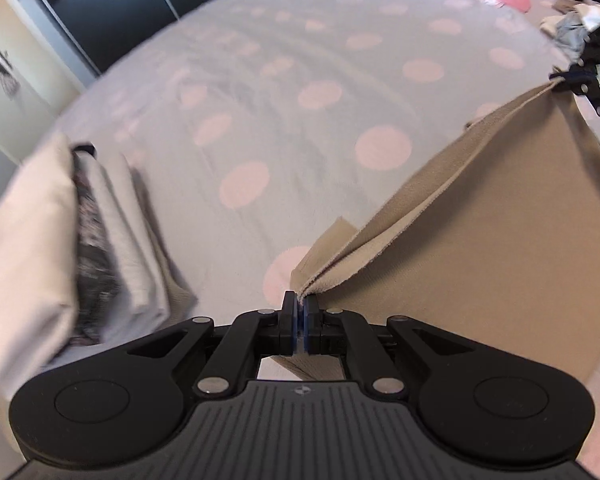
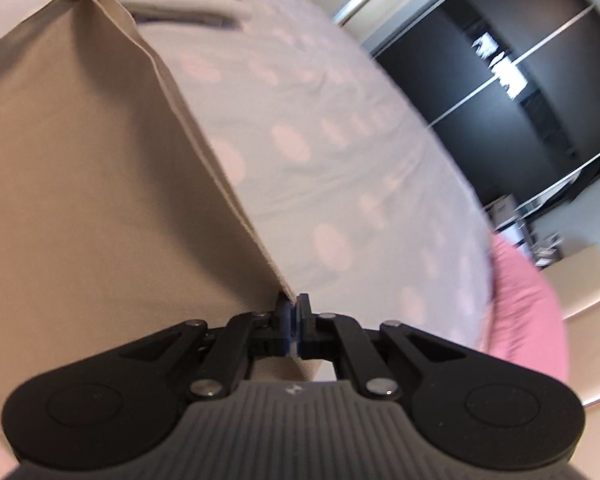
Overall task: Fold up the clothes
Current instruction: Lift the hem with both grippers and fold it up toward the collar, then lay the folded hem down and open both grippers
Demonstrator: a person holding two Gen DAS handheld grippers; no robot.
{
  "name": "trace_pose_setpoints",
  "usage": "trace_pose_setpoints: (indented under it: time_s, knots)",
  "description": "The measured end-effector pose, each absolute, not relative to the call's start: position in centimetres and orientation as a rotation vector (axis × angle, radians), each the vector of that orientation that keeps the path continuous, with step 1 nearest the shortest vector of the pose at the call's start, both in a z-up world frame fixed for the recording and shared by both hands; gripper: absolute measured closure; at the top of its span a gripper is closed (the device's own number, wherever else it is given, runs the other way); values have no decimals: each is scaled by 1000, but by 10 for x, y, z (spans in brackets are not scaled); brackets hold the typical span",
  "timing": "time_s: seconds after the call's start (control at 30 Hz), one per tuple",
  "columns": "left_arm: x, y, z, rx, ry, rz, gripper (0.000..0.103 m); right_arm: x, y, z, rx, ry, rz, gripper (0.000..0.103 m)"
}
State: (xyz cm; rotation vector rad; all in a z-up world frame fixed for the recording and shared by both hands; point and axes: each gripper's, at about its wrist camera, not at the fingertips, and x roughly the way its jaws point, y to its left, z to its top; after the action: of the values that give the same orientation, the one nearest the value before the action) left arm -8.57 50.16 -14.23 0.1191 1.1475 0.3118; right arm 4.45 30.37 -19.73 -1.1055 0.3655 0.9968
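1. In the left wrist view, the left gripper [image 1: 301,304] sat at the bottom centre of the frame, its jaws pressed together on a corner of the tan cloth [image 1: 480,240]; two layers of the edge met between them.
2. In the right wrist view, the right gripper [image 2: 294,306] sat at the bottom centre, its jaws nearly closed on the opposite corner of the same cloth [image 2: 80,200].
3. The cloth hung stretched between the two grippers above the bed [image 1: 284,92], filling the right half of the left view and the left half of the right view. Its top edge ran taut toward the other gripper, seen at the upper right of the left view.
4. A pile of folded clothes [image 1: 100,240] lay at the left of the left view, near the held cloth but apart from it.
5. A pink blanket [image 2: 528,300] showed at the right edge of the right view.
6. To fold well, both corners probably needed level height and even tension, so the doubled edges stayed matched while the cloth was lowered flat onto bare sheet beside the pile.
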Motion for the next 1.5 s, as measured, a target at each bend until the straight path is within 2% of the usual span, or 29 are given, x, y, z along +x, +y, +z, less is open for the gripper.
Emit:
trace_pose_setpoints:
  time_s: [0.3, 0.37, 0.47, 0.5, 0.57, 0.6, 0.63, 0.83, 0.97, 1.07, 1.13, 1.33, 1.5]
  knots:
    - [-73, 532, -201, 6, 1214, 282, 101, 66, 321, -260, -1060, 539, 1020, 99]
    - [-75, 533, -202, -10, 1201, 290, 99, 67, 320, -267, -1057, 544, 1006, 94]
    - [-78, 537, -196, -20, 1172, 324, 88, 68, 317, -265, -1033, 542, 969, 86]
    - [-81, 536, -192, -23, 1153, 339, 82, 69, 316, -261, -1026, 539, 948, 84]
    - [-89, 531, -182, -39, 1124, 349, 70, 71, 312, -254, -1011, 532, 903, 71]
    - [-93, 527, -176, -44, 1110, 354, 59, 70, 306, -249, -997, 531, 887, 69]
    - [-100, 523, -170, -45, 1094, 364, 55, 68, 300, -242, -977, 534, 880, 68]
    - [-137, 472, -141, -31, 1046, 319, 55, 46, 262, -209, -836, 600, 926, 69]
    - [-159, 429, -145, -71, 1018, 276, 55, 7, 235, -200, -708, 689, 1006, 69]
    - [-173, 404, -161, -120, 1032, 248, 58, -19, 224, -207, -637, 750, 1034, 69]
    - [-178, 391, -173, -122, 1058, 243, 65, -30, 216, -217, -602, 789, 1024, 69]
    - [-200, 380, -209, -180, 1090, 287, 67, -37, 194, -256, -480, 948, 961, 70]
    - [-203, 377, -212, -155, 1072, 301, 67, -41, 190, -262, -468, 942, 960, 70]
